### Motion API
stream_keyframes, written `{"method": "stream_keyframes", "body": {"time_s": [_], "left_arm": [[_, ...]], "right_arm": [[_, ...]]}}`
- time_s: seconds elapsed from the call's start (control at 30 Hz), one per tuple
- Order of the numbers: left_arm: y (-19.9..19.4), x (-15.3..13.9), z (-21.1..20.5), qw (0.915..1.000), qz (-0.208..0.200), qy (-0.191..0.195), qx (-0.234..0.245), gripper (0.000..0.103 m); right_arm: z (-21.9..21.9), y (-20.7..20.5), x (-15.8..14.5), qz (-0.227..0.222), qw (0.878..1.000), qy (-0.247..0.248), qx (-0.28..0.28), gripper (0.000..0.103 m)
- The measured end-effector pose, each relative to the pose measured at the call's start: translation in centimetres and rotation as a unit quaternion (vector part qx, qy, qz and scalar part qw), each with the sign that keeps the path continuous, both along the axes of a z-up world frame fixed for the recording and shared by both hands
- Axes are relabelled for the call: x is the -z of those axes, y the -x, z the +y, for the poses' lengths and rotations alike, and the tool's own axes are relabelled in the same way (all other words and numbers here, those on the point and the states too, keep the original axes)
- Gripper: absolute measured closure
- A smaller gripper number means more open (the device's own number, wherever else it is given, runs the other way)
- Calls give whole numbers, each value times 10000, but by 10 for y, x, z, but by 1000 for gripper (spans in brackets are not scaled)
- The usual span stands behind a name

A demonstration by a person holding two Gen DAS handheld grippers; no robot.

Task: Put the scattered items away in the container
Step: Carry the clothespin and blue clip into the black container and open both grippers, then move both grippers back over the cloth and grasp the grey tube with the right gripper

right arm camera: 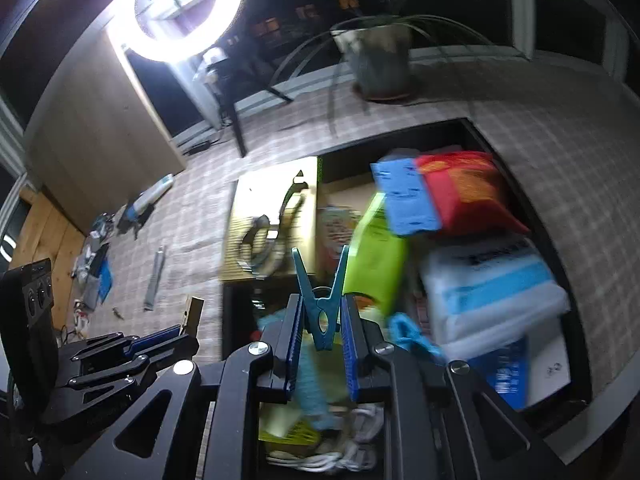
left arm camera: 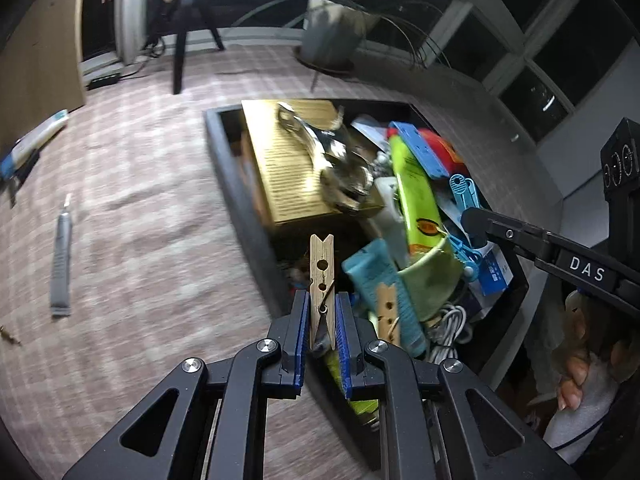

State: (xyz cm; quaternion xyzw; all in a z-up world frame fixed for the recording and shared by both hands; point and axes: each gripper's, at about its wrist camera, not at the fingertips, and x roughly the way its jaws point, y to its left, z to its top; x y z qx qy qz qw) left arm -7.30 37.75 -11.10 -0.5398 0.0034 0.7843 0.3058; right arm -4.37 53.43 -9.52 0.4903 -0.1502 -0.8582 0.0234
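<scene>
My left gripper (left arm camera: 322, 312) is shut on a wooden clothespin (left arm camera: 322, 280), held upright over the near left edge of the dark container (left arm camera: 224, 152). My right gripper (right arm camera: 320, 320) is shut on a blue plastic clothespin (right arm camera: 320, 304) above the container (right arm camera: 560, 240). The container is full: a gold box (left arm camera: 288, 168), a lime green packet (left arm camera: 416, 200), blue clips, a red packet (right arm camera: 464, 192), a white cable. The left gripper also shows in the right wrist view (right arm camera: 160, 340). A grey tube (left arm camera: 62, 264) lies on the checked cloth to the left.
A blue-and-white tube (left arm camera: 36, 140) and small clutter lie at the far left of the cloth (left arm camera: 140, 200). A potted plant (left arm camera: 336, 28) stands behind the container. A bright ring light (right arm camera: 180, 4) and a chair leg stand at the back. A hand shows at the right (left arm camera: 580, 360).
</scene>
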Motion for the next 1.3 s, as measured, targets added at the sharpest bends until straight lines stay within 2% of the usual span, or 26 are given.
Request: {"method": "stream_keyframes", "body": {"time_s": [0.23,0.47,0.5,0.53,0.6,0.7,1.0,1.13,1.3], "left_arm": [[-1,6,24,9998,-34,100,145,89],[-5,0,31,9995,101,93,273,89],[-6,-2,31,9995,117,74,300,86],[-6,-4,30,9994,133,55,330,78],[-8,-8,27,9992,208,24,335,72],[-7,-14,20,9989,349,79,293,72],[13,-18,-34,9994,320,70,-116,71],[26,-15,-67,9989,297,90,-360,59],[51,-6,-120,9977,209,202,-616,45]], "right_arm": [[24,-5,9,-115,9998,4,166,86],[30,-7,11,-148,9997,-8,216,85],[30,-7,10,-138,9997,-42,218,84],[29,-8,9,-136,9996,-66,221,81],[26,-8,4,-83,9995,-127,272,54],[22,-7,-5,78,9995,-159,278,52],[-12,6,-14,129,9999,-50,41,52],[-39,15,-19,155,9997,-25,-179,52],[-89,38,-23,135,9976,137,-669,45]]}}
